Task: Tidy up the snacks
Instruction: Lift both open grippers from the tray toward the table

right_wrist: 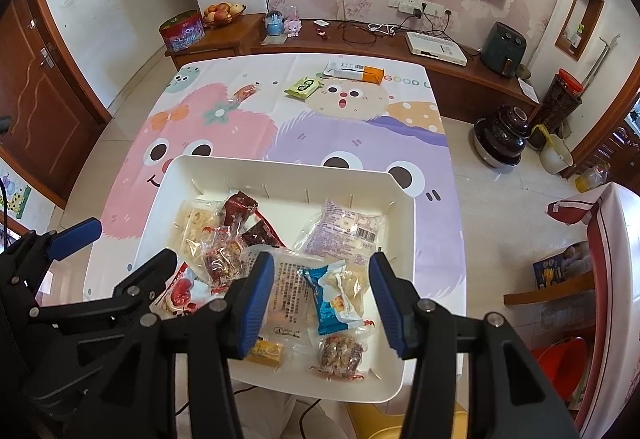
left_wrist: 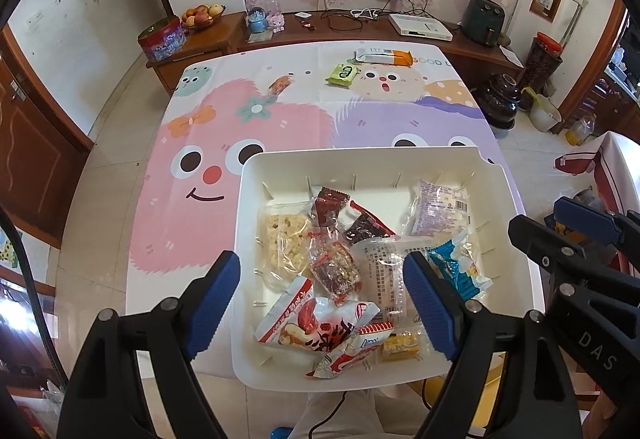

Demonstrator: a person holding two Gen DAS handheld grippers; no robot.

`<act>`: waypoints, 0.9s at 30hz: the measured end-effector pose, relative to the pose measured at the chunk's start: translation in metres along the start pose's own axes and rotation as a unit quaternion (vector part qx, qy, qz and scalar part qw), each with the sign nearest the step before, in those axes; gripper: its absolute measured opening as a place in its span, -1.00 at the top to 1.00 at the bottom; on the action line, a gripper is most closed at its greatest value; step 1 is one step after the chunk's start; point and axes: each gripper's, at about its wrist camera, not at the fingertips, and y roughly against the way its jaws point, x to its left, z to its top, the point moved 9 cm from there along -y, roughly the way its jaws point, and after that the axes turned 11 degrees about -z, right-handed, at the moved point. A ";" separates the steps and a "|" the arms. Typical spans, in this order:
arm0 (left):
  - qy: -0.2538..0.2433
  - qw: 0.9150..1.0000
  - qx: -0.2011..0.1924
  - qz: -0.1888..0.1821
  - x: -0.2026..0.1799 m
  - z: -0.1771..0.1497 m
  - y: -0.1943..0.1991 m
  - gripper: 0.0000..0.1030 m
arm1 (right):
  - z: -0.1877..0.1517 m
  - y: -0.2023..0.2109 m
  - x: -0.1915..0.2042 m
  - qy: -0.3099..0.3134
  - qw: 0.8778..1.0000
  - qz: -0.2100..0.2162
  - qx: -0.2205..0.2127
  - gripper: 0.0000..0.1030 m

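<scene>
A white tray [left_wrist: 360, 155] [right_wrist: 280, 165] sits at the near edge of the table and holds several wrapped snacks. My left gripper [left_wrist: 322, 303] hovers open over the tray's left half, above a red-and-white packet [left_wrist: 316, 327]. My right gripper [right_wrist: 323, 303] hangs open over the right half. A blue-and-white packet [right_wrist: 332, 299] lies in the tray below and between its fingers, untouched. Far across the table lie a green packet [left_wrist: 341, 74], a white-and-orange packet [left_wrist: 384, 57] and a small red candy [left_wrist: 280, 85].
The table wears a cartoon-monster cloth [right_wrist: 224, 119]. Behind it runs a wooden cabinet [right_wrist: 360, 39] with a fruit bowl [right_wrist: 222, 15], cables and a white box. On the floor at the right stand a dark jar [right_wrist: 502, 139] and a covered chair [right_wrist: 608, 239].
</scene>
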 end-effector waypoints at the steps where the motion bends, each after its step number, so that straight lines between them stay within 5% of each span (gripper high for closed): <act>1: -0.002 1.000 -0.001 0.001 0.000 0.001 0.000 -0.61 | 0.000 0.000 0.000 -0.001 1.000 0.000 0.000 0.03; 13: -0.034 0.999 -0.019 -0.007 0.010 0.058 0.002 -0.61 | 0.035 -0.011 -0.004 -0.012 1.000 0.000 -0.005 0.03; 27: -0.086 0.990 -0.102 0.054 0.063 0.215 0.011 -0.66 | 0.209 0.000 -0.027 -0.029 0.996 -0.018 -0.088 0.03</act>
